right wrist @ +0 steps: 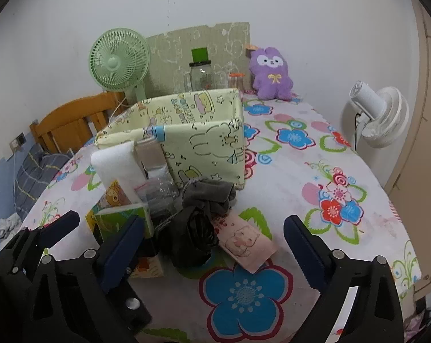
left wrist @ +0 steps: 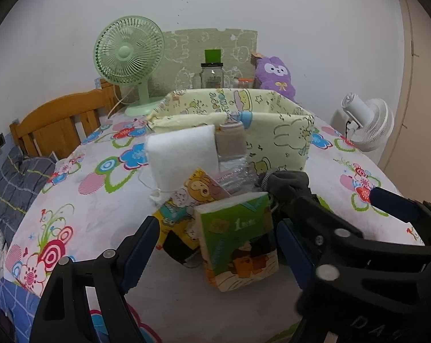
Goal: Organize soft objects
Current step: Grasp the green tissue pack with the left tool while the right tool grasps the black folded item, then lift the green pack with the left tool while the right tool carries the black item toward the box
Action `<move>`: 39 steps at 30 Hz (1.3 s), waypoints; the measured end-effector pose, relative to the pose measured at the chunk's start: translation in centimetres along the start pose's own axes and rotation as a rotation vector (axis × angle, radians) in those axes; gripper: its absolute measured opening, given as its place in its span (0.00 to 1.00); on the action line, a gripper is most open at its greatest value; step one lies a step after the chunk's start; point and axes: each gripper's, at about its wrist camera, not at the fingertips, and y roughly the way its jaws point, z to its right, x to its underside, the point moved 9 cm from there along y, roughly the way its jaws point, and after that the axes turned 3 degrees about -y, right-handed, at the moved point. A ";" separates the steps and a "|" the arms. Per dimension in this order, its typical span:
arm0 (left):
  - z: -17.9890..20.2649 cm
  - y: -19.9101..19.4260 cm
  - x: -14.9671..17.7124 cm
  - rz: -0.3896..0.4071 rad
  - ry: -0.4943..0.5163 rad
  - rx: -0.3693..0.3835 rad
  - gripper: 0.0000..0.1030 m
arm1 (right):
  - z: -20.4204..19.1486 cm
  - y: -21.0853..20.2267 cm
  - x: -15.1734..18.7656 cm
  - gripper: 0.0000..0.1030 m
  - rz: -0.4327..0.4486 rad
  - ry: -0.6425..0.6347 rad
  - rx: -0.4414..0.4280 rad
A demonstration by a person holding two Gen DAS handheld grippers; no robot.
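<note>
On the flower-print table (right wrist: 315,154), the pale yellow cartoon-print fabric bin (right wrist: 204,143) stands behind a green tissue pack (left wrist: 238,237) framed by the wide-open, empty left hand-held gripper (left wrist: 218,245), while the right hand-held gripper (right wrist: 212,245) gapes empty around a black crumpled bag (right wrist: 192,234).

The storage box (left wrist: 284,140) is matt printed cloth, pale yellow, with soft, slightly sagging walls. Just in front of it, the white block (left wrist: 184,154) looks like fuzzy foam or felt, and the bottle (left wrist: 232,160) beside that is clear, glossy crinkled plastic with a dull tan label. The tissue pack (left wrist: 238,240) nearer the camera has shiny printed plastic wrap. The grey glove (right wrist: 212,191) before the box is matt knit, the black bag (right wrist: 192,237) below it glossy crumpled plastic. The tablecloth (right wrist: 301,177) is matt flowered fabric. Behind the box, the jar (right wrist: 201,78) is clear glass, the purple toy (right wrist: 271,74) plush, the headboard (left wrist: 61,123) varnished wood.
</note>
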 end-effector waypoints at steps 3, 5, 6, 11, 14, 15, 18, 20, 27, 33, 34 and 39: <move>0.1 0.6 0.2 -0.012 -0.002 -0.007 0.83 | -0.1 0.5 0.3 0.92 -0.011 -0.001 -0.010; -0.1 1.1 0.4 -0.027 -0.012 -0.008 0.83 | -0.3 1.0 0.4 0.89 -0.022 -0.002 -0.018; -0.1 1.3 0.5 -0.034 -0.018 -0.006 0.83 | -0.3 1.2 0.5 0.88 -0.026 -0.001 -0.021; 0.1 2.0 0.9 -0.038 -0.021 -0.011 0.83 | -0.6 1.9 0.8 0.85 -0.038 -0.004 -0.024; 0.3 2.5 1.3 -0.057 -0.023 0.000 0.83 | -0.9 2.4 0.9 0.79 -0.047 -0.018 -0.020; 0.3 2.7 1.4 -0.062 -0.023 -0.003 0.83 | -0.9 2.6 1.1 0.78 -0.058 -0.022 -0.020; 0.4 3.0 1.7 -0.064 0.004 -0.023 0.83 | -0.7 3.4 1.5 0.73 -0.086 -0.001 -0.035; 0.4 3.0 1.8 -0.062 0.013 -0.027 0.83 | -0.8 3.6 1.7 0.70 -0.091 0.003 -0.041; 0.2 2.3 1.9 -0.045 0.025 -0.023 0.70 | -1.1 3.9 2.0 0.56 -0.105 0.011 -0.060; 0.0 1.8 1.9 -0.045 0.028 -0.020 0.58 | -1.5 3.7 2.1 0.42 -0.114 0.008 -0.065; 0.0 1.7 1.9 -0.049 0.023 -0.015 0.56 | -1.6 3.6 2.1 0.40 -0.114 0.004 -0.064; -0.1 1.3 1.6 -0.057 0.008 -0.013 0.53 | -1.8 3.2 1.8 0.30 -0.115 0.011 -0.082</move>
